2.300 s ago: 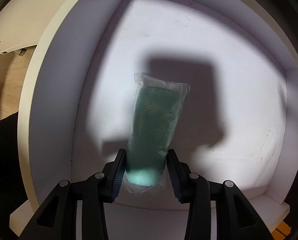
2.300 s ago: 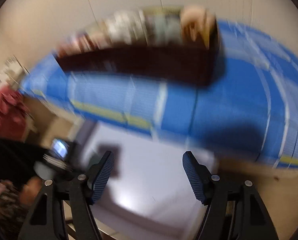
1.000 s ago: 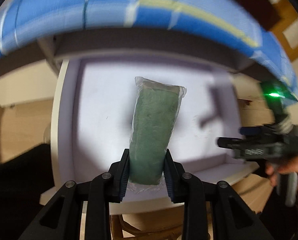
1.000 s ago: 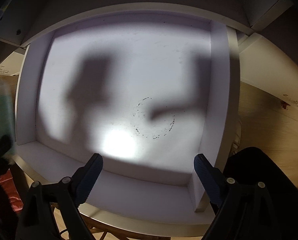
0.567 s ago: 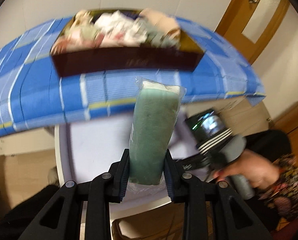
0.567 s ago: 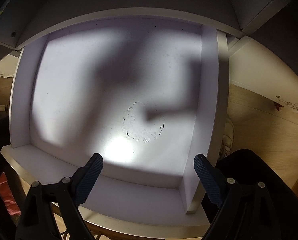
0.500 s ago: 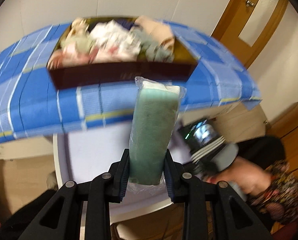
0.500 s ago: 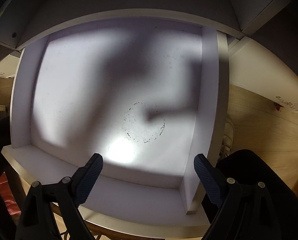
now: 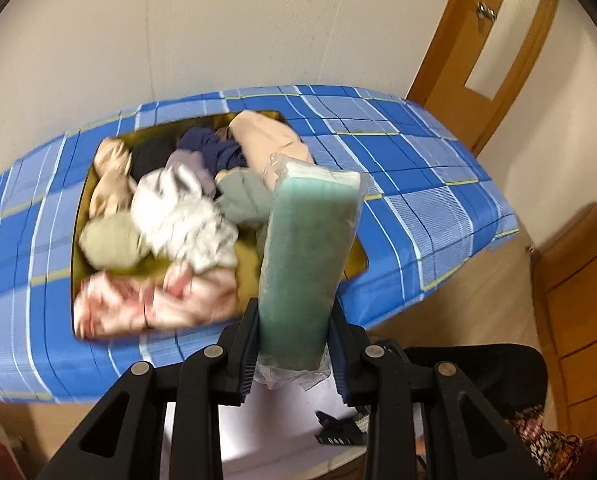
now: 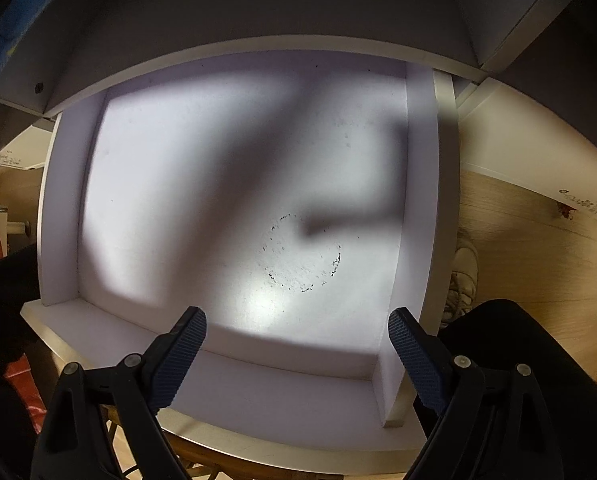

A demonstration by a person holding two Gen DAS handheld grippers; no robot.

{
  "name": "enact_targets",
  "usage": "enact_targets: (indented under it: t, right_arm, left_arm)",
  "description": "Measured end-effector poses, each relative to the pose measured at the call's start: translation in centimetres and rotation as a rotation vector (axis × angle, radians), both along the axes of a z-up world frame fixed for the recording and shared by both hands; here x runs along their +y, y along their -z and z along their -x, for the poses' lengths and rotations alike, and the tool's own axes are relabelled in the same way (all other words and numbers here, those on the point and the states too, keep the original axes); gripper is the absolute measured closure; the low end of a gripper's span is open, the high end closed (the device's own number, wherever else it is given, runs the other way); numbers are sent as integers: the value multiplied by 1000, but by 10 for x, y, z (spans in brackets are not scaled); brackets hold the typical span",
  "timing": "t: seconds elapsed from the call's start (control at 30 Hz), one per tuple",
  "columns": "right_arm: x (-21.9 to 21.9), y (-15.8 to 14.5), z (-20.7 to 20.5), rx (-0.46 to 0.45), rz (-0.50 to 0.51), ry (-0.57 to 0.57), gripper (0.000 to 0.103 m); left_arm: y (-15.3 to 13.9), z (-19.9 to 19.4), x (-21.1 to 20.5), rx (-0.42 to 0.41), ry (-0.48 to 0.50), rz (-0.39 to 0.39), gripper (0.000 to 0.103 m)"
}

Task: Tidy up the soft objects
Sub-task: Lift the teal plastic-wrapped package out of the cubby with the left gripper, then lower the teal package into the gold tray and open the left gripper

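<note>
The left gripper (image 9: pixel 292 350) has its fingers (image 9: pixel 247 350) pinching the lower end of a green sponge (image 9: pixel 304 268), which is sealed in clear wrap. The sponge's long axis runs straight out along the fingers, so its free end points up and away toward a dark box (image 9: pixel 80 216) heaped with soft cloths (image 9: pixel 182 220). That box sits on a worktop covered by a blue checked cloth (image 9: pixel 410 184), against a pale wall. The sponge's far end overlaps the right part of the box in this view; whether it is truly above the box or short of it cannot be told.

The right gripper (image 10: pixel 296 354) has its fingers (image 10: pixel 178 356) spread wide with nothing between them, pointing down into a white tray (image 10: pixel 418 208) that holds nothing but shadows and a faint ring mark.

Judging by this, the left hand is the only one carrying the task's thing and is the nearer to the box; the next move turns on bringing the sponge's far end forward over the pile before letting go.
</note>
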State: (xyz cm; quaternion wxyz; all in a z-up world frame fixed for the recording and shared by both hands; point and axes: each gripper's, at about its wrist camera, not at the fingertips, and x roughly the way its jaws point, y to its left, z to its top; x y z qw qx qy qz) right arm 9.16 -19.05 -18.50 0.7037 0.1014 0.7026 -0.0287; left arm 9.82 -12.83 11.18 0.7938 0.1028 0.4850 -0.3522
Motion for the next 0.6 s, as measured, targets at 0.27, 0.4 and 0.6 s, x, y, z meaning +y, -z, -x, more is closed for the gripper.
enact_targets:
  t: [0.27,0.4,0.6]
  right_arm:
    - [-3,-6,1,-16,-23,23,10]
    - [-4,-7,0,-23,-34,33,10]
    - [-3,-10,-1,-32,-61,36,10]
  left_arm:
    - [23,-31,-68,-29,233,-243,73]
    - [45,-44,-79,62,249,-267,72]
    - [47,-54,-76,102,236,-249,69]
